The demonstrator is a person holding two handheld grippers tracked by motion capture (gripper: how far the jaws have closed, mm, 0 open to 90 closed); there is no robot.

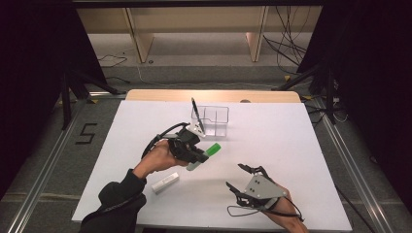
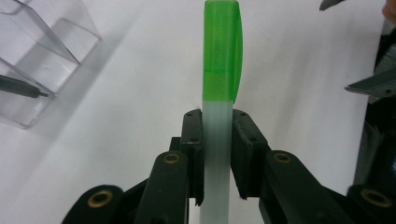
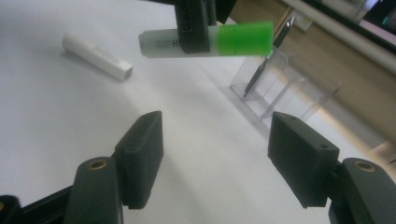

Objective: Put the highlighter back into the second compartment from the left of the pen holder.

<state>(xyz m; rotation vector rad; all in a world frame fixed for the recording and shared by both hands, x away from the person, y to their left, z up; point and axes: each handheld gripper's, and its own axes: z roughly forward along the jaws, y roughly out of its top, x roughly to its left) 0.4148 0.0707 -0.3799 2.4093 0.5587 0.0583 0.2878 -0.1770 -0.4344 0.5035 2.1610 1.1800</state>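
My left gripper (image 1: 197,156) (image 2: 217,121) is shut on a highlighter (image 1: 206,154) (image 2: 220,70) with a frosted white body and a green cap, held above the table with the cap pointing away from the hand. In the right gripper view the highlighter (image 3: 233,39) lies level in the left gripper's black jaws. My right gripper (image 1: 234,175) (image 3: 215,140) stands open near the front right of the table with nothing between its pads, to the right of the highlighter and apart from it.
A clear compartment box (image 1: 214,120) (image 2: 42,56) (image 3: 285,93) stands at the table's back middle, with a black pen (image 1: 196,112) (image 3: 268,60) leaning in it. A white capped marker (image 1: 165,183) (image 3: 98,57) lies on the white table (image 1: 291,145) near the left forearm.
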